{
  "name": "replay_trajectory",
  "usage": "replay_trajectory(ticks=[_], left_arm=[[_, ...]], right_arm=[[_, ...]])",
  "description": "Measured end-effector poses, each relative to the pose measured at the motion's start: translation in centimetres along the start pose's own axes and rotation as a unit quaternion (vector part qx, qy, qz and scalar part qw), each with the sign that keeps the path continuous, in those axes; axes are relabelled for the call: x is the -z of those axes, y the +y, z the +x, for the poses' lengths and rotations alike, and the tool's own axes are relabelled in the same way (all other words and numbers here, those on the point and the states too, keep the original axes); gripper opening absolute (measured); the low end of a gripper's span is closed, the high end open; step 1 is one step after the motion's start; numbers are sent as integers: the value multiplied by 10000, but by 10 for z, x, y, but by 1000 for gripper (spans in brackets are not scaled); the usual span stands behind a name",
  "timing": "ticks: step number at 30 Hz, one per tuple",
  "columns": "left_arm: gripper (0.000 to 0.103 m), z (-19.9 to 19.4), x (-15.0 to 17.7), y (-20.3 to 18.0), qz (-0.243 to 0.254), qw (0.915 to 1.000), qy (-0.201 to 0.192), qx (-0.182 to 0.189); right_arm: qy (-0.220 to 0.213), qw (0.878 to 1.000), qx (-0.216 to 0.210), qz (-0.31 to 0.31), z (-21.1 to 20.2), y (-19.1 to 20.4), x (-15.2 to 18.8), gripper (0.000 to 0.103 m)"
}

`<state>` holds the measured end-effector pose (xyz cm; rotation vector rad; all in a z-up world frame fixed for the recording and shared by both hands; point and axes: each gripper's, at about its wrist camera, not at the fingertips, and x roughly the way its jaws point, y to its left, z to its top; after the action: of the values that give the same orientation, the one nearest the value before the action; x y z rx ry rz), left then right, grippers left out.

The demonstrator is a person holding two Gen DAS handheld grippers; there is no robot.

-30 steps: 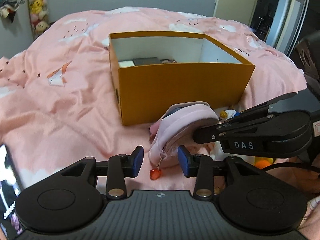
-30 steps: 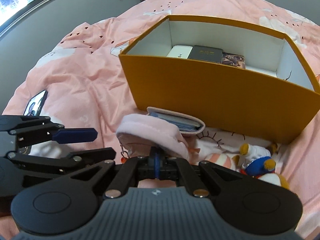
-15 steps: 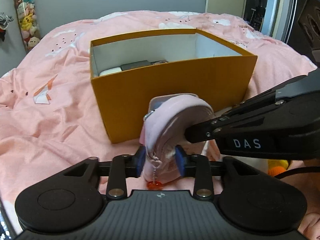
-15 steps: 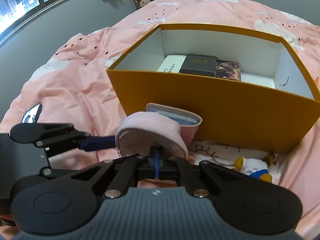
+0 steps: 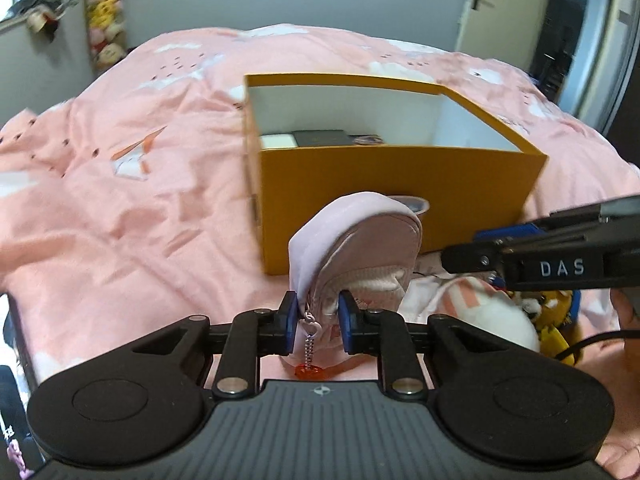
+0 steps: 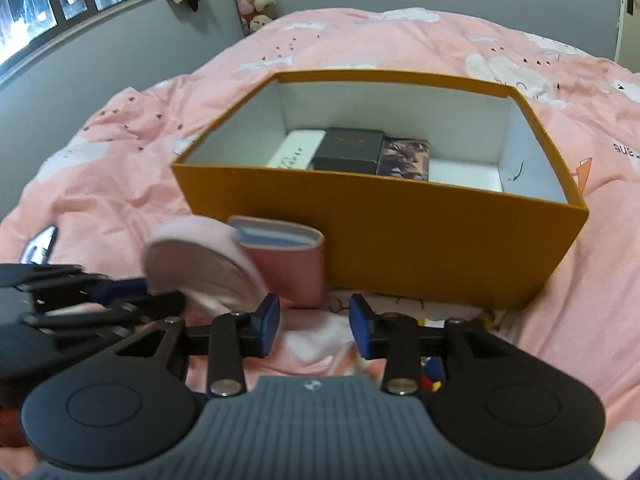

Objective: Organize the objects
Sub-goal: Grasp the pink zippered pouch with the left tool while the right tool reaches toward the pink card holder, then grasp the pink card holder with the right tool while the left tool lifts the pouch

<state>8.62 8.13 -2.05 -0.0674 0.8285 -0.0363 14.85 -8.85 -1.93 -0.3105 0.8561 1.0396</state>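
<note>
My left gripper (image 5: pixel 319 318) is shut on a small pink zip pouch (image 5: pixel 360 248) with a red heart charm, held upright just in front of the orange box (image 5: pixel 400 196). In the right wrist view the pouch (image 6: pixel 208 268) sits at the left, a card wallet (image 6: pixel 284 256) sticking out of it. My right gripper (image 6: pixel 314 330) is open and empty, just right of the pouch; it also shows in the left wrist view (image 5: pixel 492 248). The orange box (image 6: pixel 400 248) holds a white box (image 6: pixel 296 152), a black box (image 6: pixel 348 150) and a picture card pack (image 6: pixel 406 158).
Everything lies on a pink quilted bed (image 5: pixel 120 200). Plush toys (image 5: pixel 512 320) lie right of the pouch by the box's front wall. A phone (image 6: pixel 40 244) lies on the quilt at the left. A door (image 5: pixel 492 4) stands behind the bed.
My right gripper has opened and let go of the pouch, drawing back to the right. My left gripper closed on the pouch and now holds it alone.
</note>
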Motion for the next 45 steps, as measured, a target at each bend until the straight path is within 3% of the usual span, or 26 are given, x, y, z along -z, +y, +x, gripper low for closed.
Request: replay_trajectory(ticks=[9,14,22,23,25,28,31,34,38,45], left_arm=[[24,6,-3,14,-299,9993,215,9],[24,7,-4,21,-514,9982,290,42],[24,-3,-10,30,-623,9966,411,-344],[24,-2,-10,32,-669,9962,420,-359],[24,0,-9,35,-777,9952,444,-398],[24,0,-10,39,-892,9940,452,-433],[24,-1,-10,41,-936,9926,519,-572],[24,-1,-9,43,-962,9921,547,-596],[24,1,-8,42,-951,9924,534,-577],[26,2,-8,43,-1031,9921,464,-536]], right_arm=[[129,9943,-165,-1041,36,2,-7,57],[243,9942,-462,-941,57,-3,-9,57],[272,9916,-932,-854,80,-4,-11,58],[255,9913,-914,-918,80,-2,-10,57],[168,9909,-807,-1067,77,2,-9,40],[112,9904,-804,-1122,67,3,-9,25],[124,9874,-1014,-1207,52,8,-6,18],[183,9807,-1316,-1432,39,20,-1,17],[-29,9752,-975,-1987,40,40,3,21],[-184,9779,-911,-1872,49,44,-4,22]])
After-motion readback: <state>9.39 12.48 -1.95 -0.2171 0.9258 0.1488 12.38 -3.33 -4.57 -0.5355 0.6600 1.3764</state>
